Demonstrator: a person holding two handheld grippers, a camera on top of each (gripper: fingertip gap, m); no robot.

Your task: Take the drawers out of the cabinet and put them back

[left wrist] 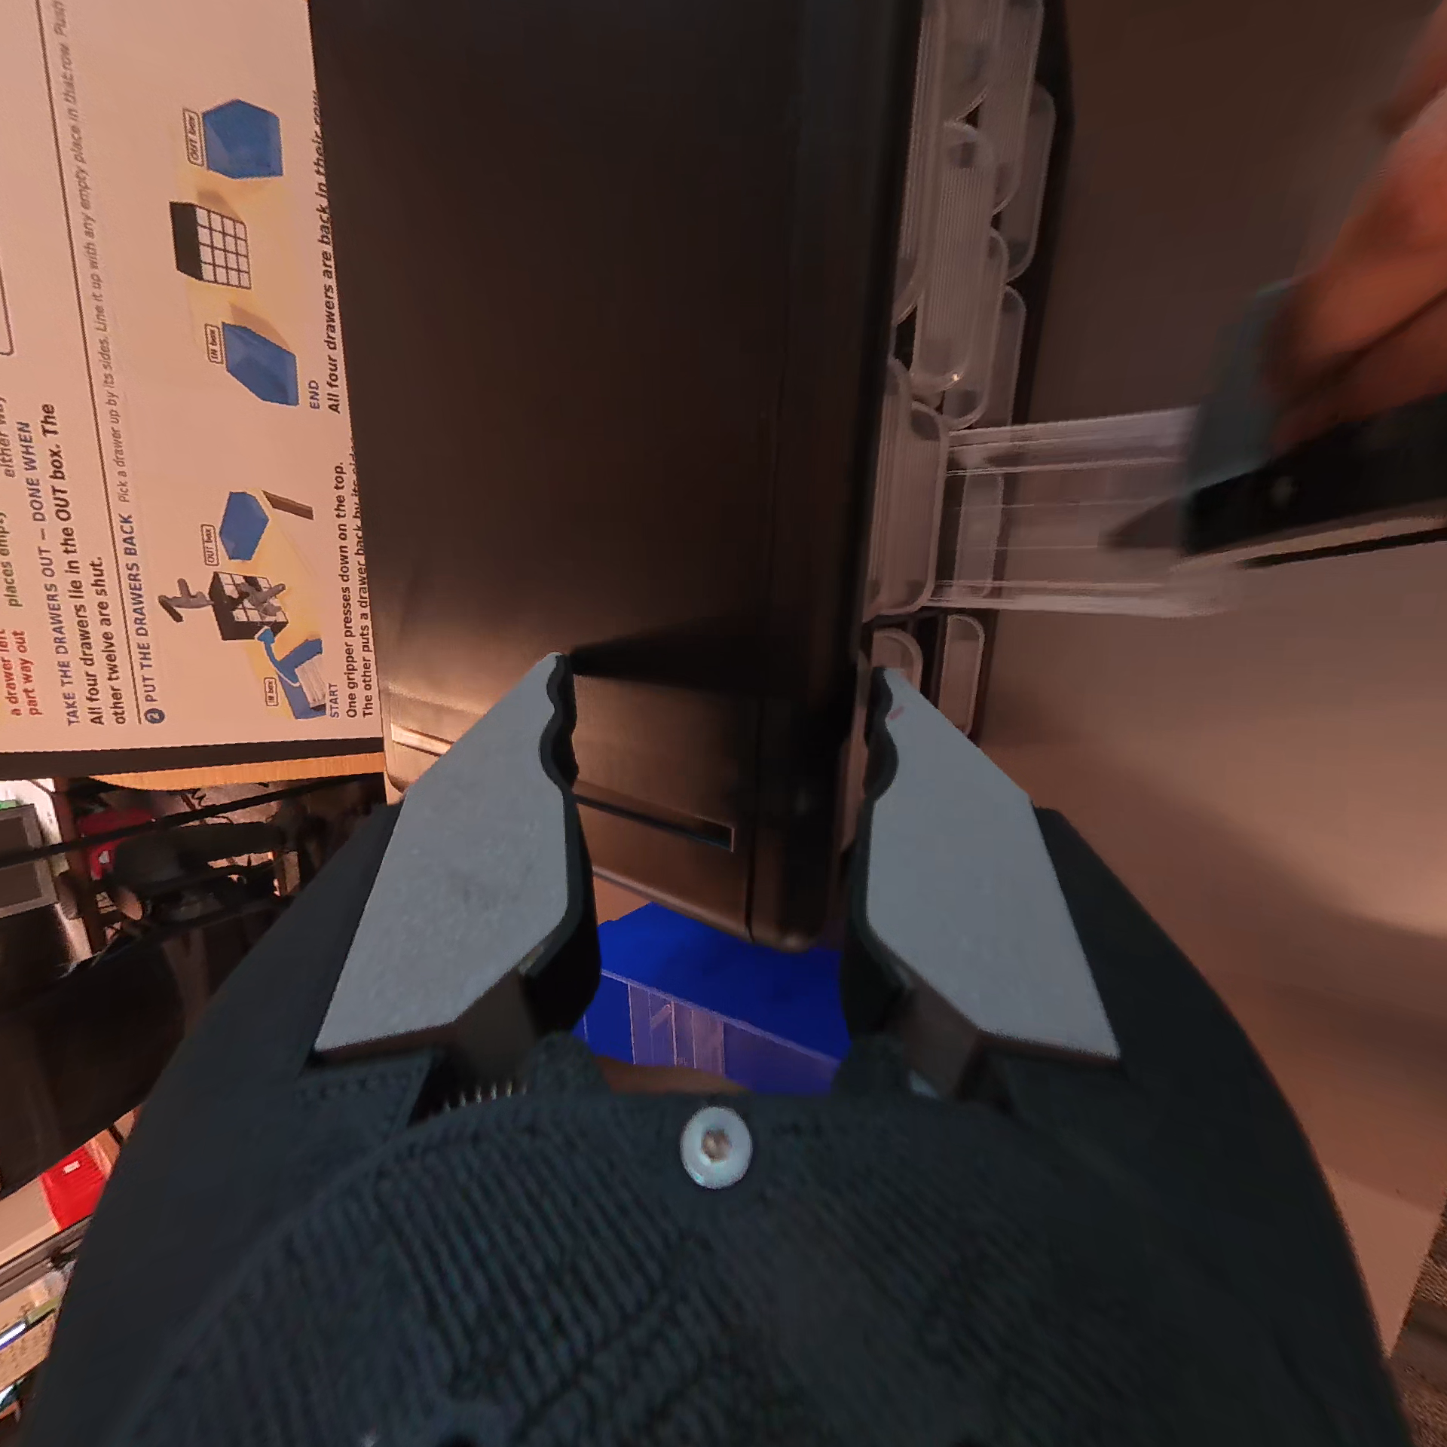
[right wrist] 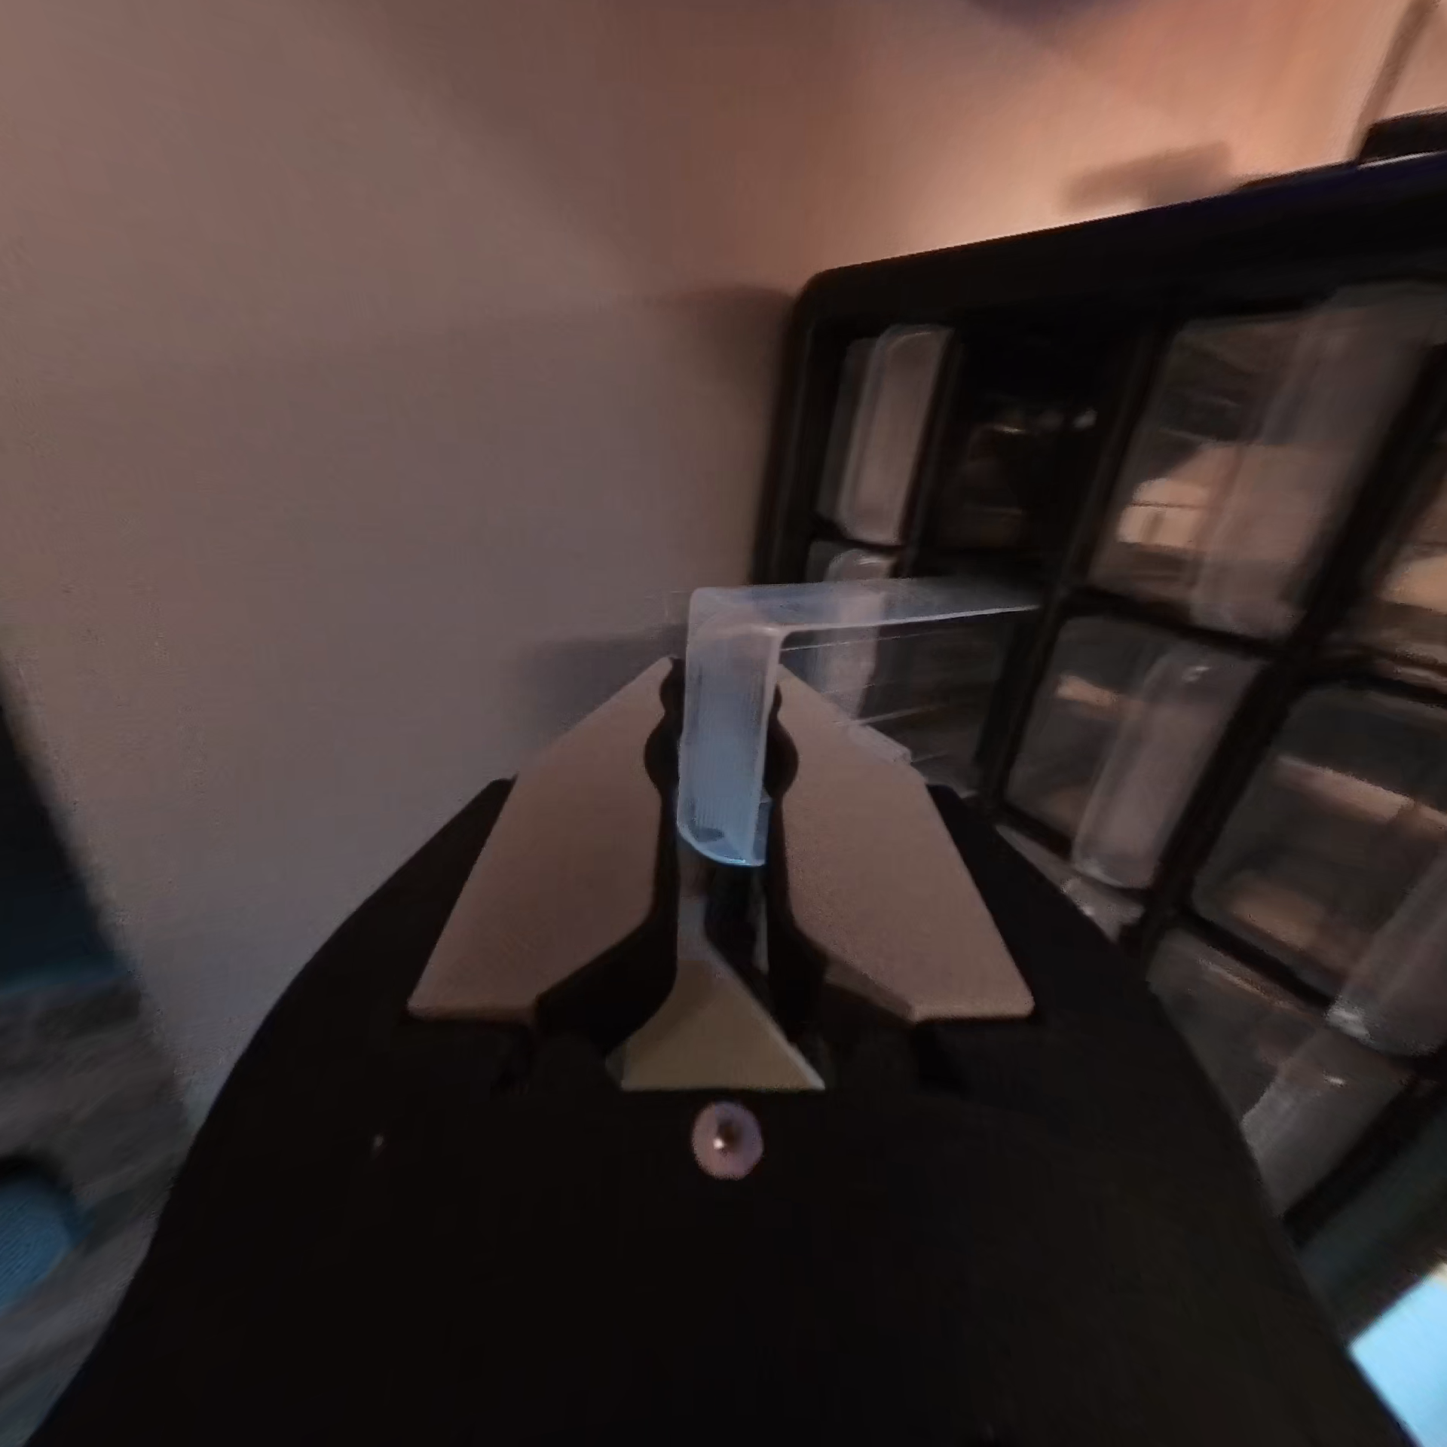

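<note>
Looking along the left gripper (left wrist: 716, 728), its fingers stand parted and hold nothing, straddling the near edge of the black cabinet (left wrist: 611, 391). Off to its right, well apart, the right gripper (left wrist: 1253, 501) has a clear drawer (left wrist: 1057, 509) partly out of the cabinet front.

From the right wrist view, the right gripper (right wrist: 724, 752) is clenched on the drawer's (right wrist: 900, 650) handle tab, dead ahead between its fingertips. The drawer's long axis runs forward and rightward into the cabinet (right wrist: 1096, 548), so the coming move likely follows that line.
</note>
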